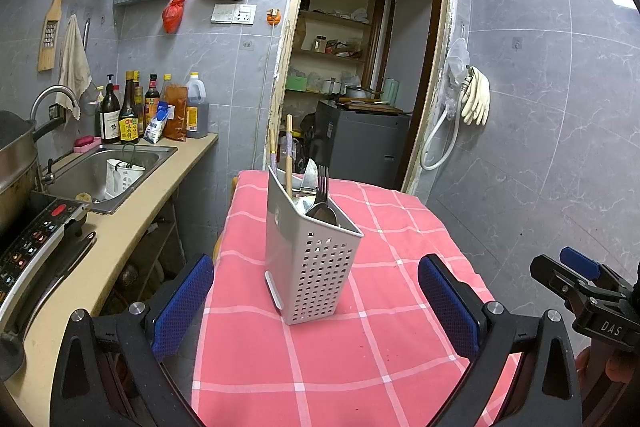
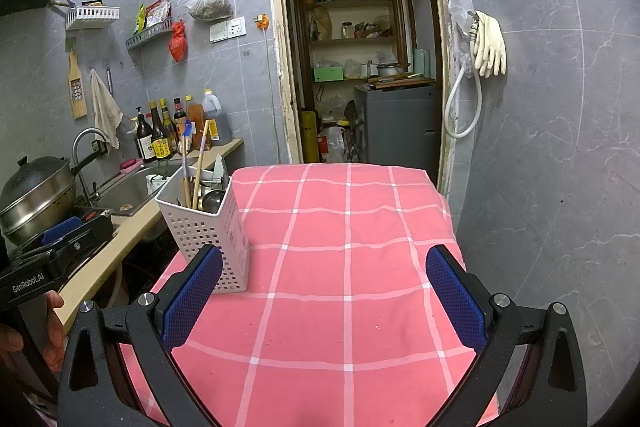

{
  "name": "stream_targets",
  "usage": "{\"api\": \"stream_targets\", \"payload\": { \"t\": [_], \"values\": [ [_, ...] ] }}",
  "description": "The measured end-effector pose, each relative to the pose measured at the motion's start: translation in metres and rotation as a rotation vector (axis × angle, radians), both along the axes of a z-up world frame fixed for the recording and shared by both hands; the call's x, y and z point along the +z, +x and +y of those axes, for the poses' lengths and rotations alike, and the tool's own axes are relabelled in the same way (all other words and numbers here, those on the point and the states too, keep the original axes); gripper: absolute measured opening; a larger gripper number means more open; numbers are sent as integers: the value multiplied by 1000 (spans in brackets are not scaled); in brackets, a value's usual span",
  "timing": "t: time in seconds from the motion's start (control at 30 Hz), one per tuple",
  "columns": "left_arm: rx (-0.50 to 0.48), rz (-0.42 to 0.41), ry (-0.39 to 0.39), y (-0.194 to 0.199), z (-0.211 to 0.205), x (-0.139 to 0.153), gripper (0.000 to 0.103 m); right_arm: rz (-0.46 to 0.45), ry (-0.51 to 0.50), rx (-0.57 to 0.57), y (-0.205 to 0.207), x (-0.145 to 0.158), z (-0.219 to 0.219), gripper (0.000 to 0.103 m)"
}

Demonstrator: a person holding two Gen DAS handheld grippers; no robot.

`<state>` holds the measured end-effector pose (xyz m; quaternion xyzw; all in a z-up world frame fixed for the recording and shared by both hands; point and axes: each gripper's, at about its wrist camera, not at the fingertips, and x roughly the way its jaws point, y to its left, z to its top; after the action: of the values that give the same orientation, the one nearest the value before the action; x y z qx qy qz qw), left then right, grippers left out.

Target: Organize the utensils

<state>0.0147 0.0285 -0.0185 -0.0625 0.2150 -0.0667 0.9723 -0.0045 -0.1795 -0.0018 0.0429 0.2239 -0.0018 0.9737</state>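
Both tongs are spread wide and hold nothing.

**Left tongs** point(image 1: 316, 303): the two blue pads stand far apart, one at each side of the left wrist view. They hover above the near part of the desk point(image 1: 400, 347), which is covered by a pink checked cloth. The utensil holder point(image 1: 312, 259) stands upright on the cloth ahead of the gap between the pads. Neither pad touches it.

**Right tongs** point(image 2: 324, 295): the pads are equally wide apart, above the cloth. In the right wrist view the left pad overlaps the lower near corner of the holder; contact cannot be confirmed from this view. No object lies between the pads.

**Utensil holder**: a white perforated plastic caddy placed near the left edge of the desk, on the side facing the kitchen counter point(image 1: 132, 227). Its contents stand upright or lean slightly:
- a fork point(image 1: 322, 187), tines up;
- a spoon point(image 1: 322, 215) at the near corner;
- chopsticks point(image 1: 289, 155) rising above the rim at the far side;
- a flat metal blade point(image 1: 309, 175) behind the fork.

The remaining cloth surface carries no loose utensils. The counter holds a sink point(image 1: 108, 167) and a row of bottles point(image 1: 132, 111).
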Motion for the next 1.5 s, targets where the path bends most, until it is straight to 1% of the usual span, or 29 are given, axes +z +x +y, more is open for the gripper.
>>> {"api": "stream_targets", "payload": {
  "t": [1.5],
  "values": [
    [4, 3, -5, 0, 0, 2, 103, 3, 2, 2, -1, 0, 2, 100]
  ]
}}
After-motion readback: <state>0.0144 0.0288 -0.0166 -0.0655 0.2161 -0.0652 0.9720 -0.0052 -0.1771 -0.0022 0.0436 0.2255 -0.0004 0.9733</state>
